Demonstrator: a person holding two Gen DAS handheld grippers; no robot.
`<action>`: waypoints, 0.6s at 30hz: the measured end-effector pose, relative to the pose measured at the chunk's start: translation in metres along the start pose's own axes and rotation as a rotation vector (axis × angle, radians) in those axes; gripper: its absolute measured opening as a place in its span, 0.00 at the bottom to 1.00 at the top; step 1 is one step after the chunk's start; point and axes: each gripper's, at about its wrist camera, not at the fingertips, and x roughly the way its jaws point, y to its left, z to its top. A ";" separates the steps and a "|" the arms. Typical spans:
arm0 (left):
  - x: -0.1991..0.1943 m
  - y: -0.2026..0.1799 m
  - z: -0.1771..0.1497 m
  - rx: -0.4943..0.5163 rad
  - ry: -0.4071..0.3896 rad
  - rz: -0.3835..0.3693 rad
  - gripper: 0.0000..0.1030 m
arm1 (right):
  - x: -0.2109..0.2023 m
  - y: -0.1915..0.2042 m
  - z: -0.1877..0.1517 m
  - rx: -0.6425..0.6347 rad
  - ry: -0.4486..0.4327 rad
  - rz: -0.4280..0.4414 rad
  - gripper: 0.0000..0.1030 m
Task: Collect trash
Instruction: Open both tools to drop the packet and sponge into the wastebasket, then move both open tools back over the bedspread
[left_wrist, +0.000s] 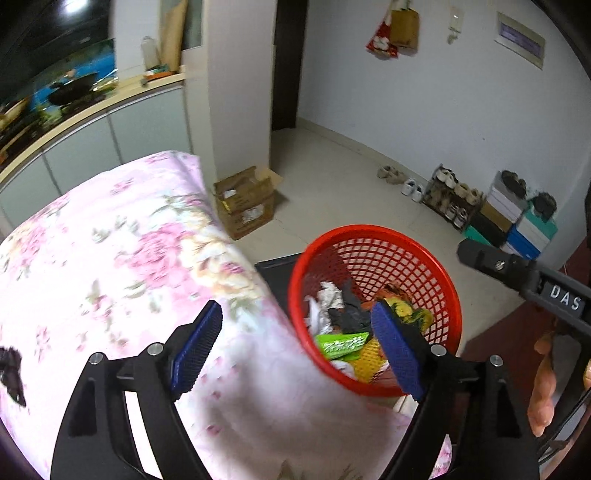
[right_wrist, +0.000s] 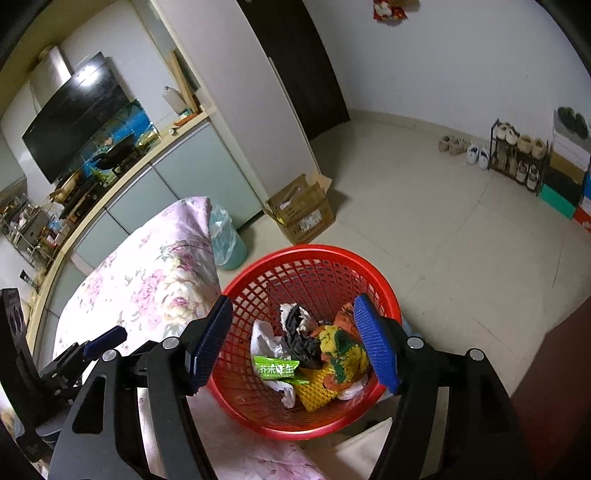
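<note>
Red plastic mesh basket (right_wrist: 314, 269) holds green snack wrapper (right_wrist: 277, 368), crumpled white paper (right_wrist: 264, 338), black scrap (right_wrist: 301, 343), yellow-orange wrappers (right_wrist: 341, 350); left gripper (left_wrist: 295, 350) and right gripper (right_wrist: 293, 341) both spread, empty.

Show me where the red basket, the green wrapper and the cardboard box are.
red basket (right_wrist: 258, 266), right wrist view, far rim.
green wrapper (right_wrist: 277, 368), right wrist view, printed face.
cardboard box (left_wrist: 245, 206), left wrist view, front side.
</note>
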 end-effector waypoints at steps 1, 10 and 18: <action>-0.002 0.002 -0.001 -0.004 -0.002 0.007 0.78 | -0.002 0.003 0.000 -0.006 -0.007 0.002 0.64; -0.038 0.024 -0.025 -0.044 -0.042 0.120 0.78 | -0.021 0.035 -0.010 -0.093 -0.070 0.036 0.64; -0.080 0.077 -0.066 -0.135 -0.048 0.282 0.78 | -0.028 0.087 -0.035 -0.222 -0.068 0.117 0.64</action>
